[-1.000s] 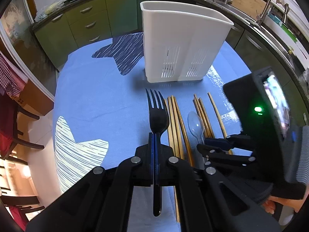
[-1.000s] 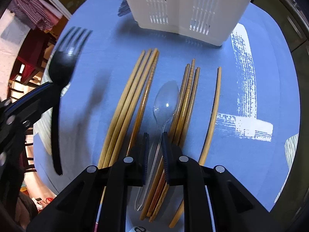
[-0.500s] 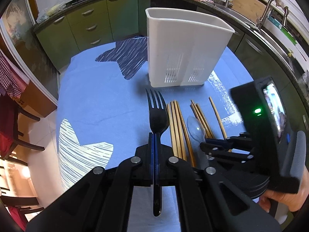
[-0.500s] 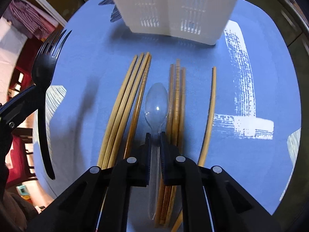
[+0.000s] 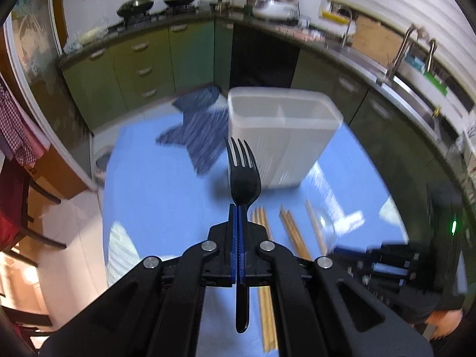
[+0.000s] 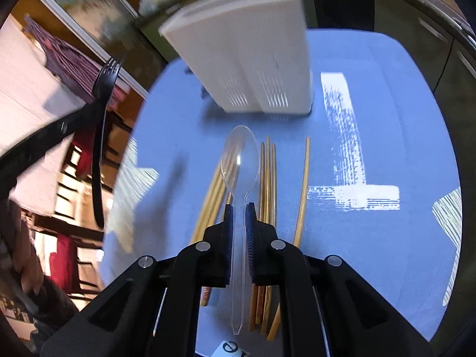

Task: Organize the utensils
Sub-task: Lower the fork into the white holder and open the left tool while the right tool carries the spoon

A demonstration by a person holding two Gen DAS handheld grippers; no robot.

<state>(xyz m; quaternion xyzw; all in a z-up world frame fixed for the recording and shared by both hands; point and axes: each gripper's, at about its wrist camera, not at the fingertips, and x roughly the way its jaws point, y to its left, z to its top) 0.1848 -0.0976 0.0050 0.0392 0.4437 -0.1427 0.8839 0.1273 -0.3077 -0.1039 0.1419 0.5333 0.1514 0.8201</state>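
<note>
A black plastic fork [image 5: 243, 175] is clamped in the left gripper [image 5: 238, 217]. A clear plastic spoon [image 6: 240, 160] is clamped between the right gripper [image 6: 239, 217] fingers, above the blue-clothed worktop [image 6: 372, 119].

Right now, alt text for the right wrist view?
The right gripper is shut on a clear plastic spoon, above wooden chopsticks on a blue tablecloth. Behind stands a white utensil holder; at left, the left gripper holds a black fork.

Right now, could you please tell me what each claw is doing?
Left claw: shut on the black fork.
Right claw: shut on the clear spoon.
</note>
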